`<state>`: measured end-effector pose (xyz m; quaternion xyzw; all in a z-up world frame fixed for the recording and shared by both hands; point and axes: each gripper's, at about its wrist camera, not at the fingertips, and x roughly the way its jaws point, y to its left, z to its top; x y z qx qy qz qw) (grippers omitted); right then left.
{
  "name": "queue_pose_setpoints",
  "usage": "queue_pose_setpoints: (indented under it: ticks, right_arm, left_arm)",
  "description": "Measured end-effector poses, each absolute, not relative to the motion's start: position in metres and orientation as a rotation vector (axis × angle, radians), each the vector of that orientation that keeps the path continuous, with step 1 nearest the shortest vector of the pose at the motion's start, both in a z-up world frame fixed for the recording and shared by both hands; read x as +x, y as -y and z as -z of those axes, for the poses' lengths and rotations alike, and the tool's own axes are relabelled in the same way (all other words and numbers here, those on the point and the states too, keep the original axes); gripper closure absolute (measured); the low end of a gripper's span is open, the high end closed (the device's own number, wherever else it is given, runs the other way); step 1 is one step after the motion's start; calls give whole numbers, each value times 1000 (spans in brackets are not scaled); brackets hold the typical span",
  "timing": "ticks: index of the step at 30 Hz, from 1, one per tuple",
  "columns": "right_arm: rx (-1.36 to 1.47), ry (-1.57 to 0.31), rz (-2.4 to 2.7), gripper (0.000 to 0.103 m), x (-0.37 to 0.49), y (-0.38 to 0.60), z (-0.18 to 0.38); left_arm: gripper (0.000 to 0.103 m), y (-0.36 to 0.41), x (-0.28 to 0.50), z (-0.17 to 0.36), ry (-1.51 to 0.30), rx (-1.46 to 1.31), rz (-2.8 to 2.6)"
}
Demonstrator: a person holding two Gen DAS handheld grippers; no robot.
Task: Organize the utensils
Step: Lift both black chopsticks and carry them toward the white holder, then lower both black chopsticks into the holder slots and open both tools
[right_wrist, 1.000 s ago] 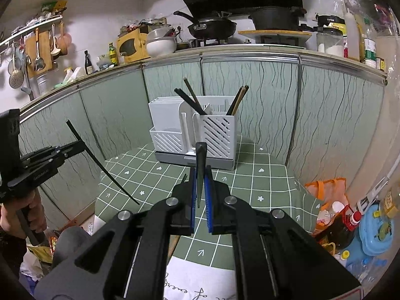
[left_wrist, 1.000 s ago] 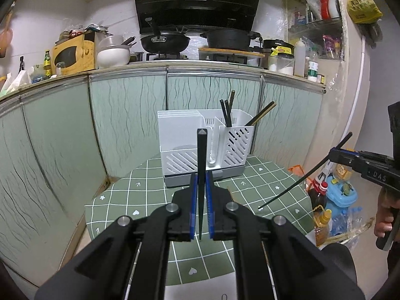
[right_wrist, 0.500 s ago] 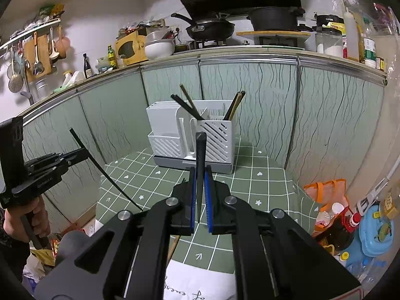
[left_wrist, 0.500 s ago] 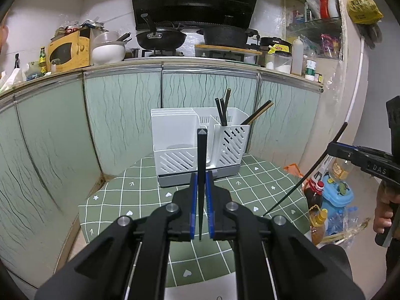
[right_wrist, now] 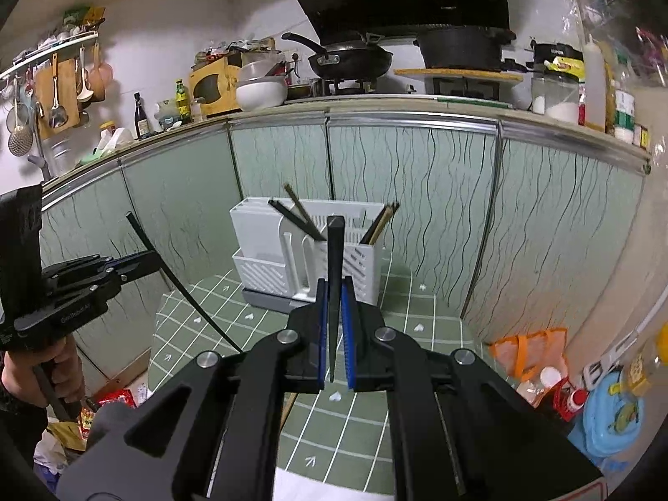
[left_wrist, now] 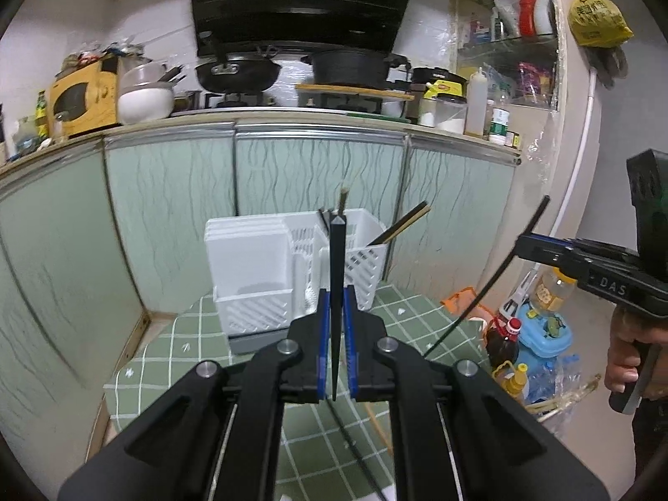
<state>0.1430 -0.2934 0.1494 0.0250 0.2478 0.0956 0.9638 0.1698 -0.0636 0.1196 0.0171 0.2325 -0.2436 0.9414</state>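
Left fingers: as we held them, the left gripper [left_wrist: 334, 346] pinched one black chopstick [left_wrist: 336, 292] upright, ready to drop in.
Right fingers: our right gripper [right_wrist: 332, 334] clamped a second black chopstick [right_wrist: 334, 284] likewise.
Surface: the green checked surface [left_wrist: 200, 334] lay beneath.
Holder: the white utensil holder [left_wrist: 250, 275] stood ahead, already holding chopsticks.
Change: we had moved closer than a second before.

Both wrist views—facing white rack [left_wrist: 292, 275]
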Motion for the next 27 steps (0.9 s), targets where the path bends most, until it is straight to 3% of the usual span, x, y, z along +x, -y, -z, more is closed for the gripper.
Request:
queue_pose_setpoints:
  ticks: [27]
  right_arm:
    - [60, -530, -271, 97, 257, 320, -260]
  left_arm:
    - [97, 143, 284, -246, -460, 87, 637]
